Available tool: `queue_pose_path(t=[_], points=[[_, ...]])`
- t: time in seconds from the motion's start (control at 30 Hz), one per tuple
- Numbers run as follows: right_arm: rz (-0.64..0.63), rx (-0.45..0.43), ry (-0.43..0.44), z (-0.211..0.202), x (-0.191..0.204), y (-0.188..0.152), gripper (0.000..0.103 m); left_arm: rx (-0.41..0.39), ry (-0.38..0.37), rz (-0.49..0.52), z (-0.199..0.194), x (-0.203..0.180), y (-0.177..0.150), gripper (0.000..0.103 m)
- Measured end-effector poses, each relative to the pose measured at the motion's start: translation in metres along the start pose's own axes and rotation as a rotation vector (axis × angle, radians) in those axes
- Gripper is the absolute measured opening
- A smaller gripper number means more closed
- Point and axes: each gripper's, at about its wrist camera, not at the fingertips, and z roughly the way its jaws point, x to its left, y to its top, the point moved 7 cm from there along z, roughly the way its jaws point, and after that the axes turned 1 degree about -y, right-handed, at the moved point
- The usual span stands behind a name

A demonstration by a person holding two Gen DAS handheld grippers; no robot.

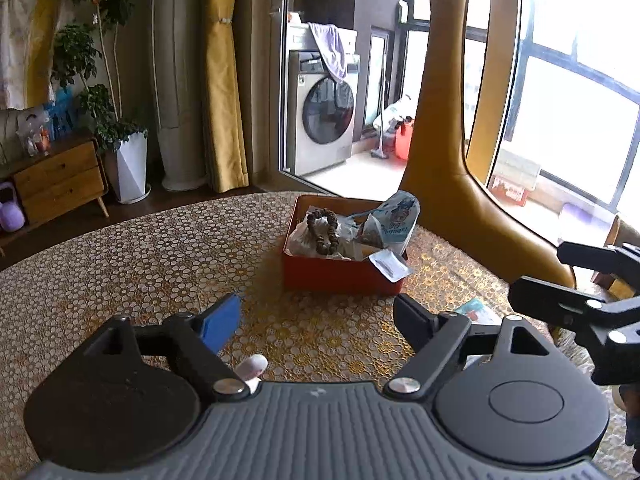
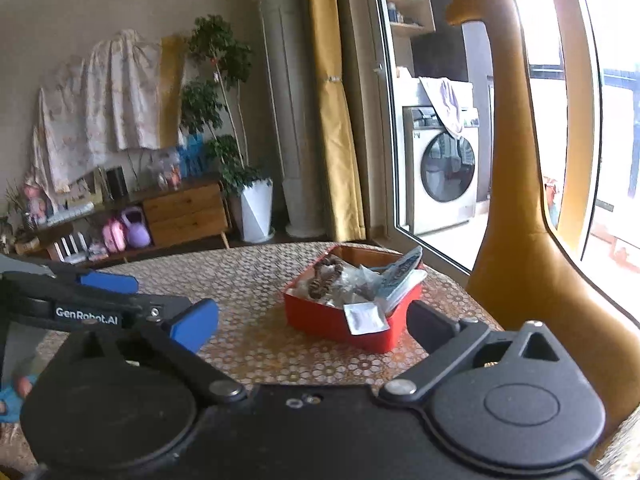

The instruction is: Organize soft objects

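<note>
A red box (image 1: 340,276) stands on the round patterned table (image 1: 140,256). It holds soft packets, a blue-and-white pouch (image 1: 396,220), a brown bead bracelet (image 1: 326,232) and a small white sachet (image 1: 390,265) hanging over its front rim. The box also shows in the right wrist view (image 2: 340,326). My left gripper (image 1: 320,320) is open and empty, short of the box. My right gripper (image 2: 316,328) is open and empty, just in front of the box. The right gripper shows at the right edge of the left wrist view (image 1: 568,280). A blue-white packet (image 1: 478,312) lies on the table behind the left gripper's right finger.
A tall mustard giraffe figure (image 2: 516,208) stands against the table's right side. Behind are a yellow curtain (image 1: 224,80), a washing machine (image 1: 324,116), a potted plant (image 1: 128,160) and a wooden cabinet (image 1: 60,180).
</note>
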Motion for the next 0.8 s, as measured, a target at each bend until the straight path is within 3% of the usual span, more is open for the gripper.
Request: queue_pose_path(t=[0.37,0.8], points=[[0.042,-0.07,0.029,-0.029,0.017,-0.007,0.103,-0.063,-0.043,-0.042,-0.031,0.004,-0.015,0.103],[0.092,-0.096,0.025,-0.038,0.016,-0.005,0.103,-0.089,0.008,-0.042,-0.05,0.004,-0.029,0.103]])
